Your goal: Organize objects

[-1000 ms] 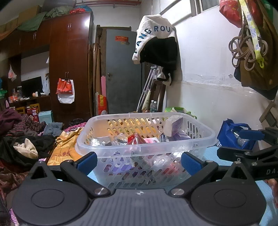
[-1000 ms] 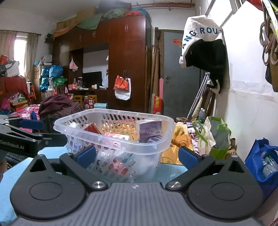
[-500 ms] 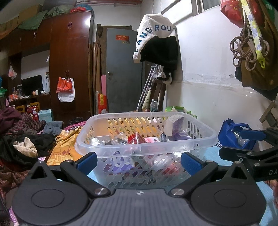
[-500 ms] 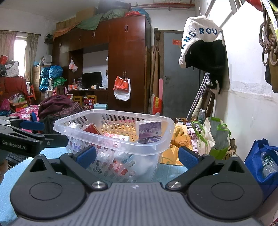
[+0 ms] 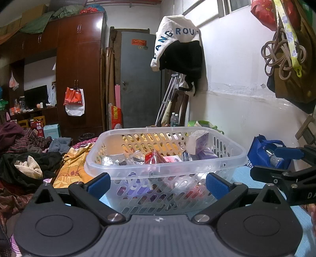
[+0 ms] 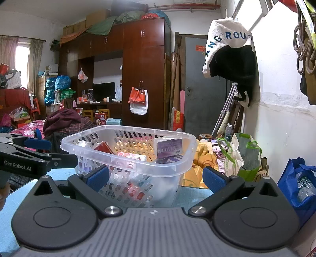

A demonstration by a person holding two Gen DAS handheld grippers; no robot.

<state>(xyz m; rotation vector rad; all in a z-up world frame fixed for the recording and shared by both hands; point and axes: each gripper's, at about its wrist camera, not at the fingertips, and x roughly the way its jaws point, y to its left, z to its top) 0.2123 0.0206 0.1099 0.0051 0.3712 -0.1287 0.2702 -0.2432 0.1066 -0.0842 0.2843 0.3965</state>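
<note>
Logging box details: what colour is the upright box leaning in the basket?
Purple box with white lettering, clearest in the right wrist view.

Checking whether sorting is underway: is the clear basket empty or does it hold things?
It holds things. The basket contains a purple box, a red packet and other small packages.

A tall dark-red wardrobe (image 6: 122,69) filled the middle of the frame, with bundles and boxes (image 6: 118,17) heaped on its top. To its right stood a grey door (image 6: 205,83). The white wall (image 5: 237,79) ran down the right side, a white and black garment (image 6: 229,49) hanging on it. At the far left, daylight came through a curtained window (image 6: 21,53). Piled clothes (image 5: 23,154) covered the lower left, and a light blue surface (image 6: 11,197) lay at the bottom.
</note>
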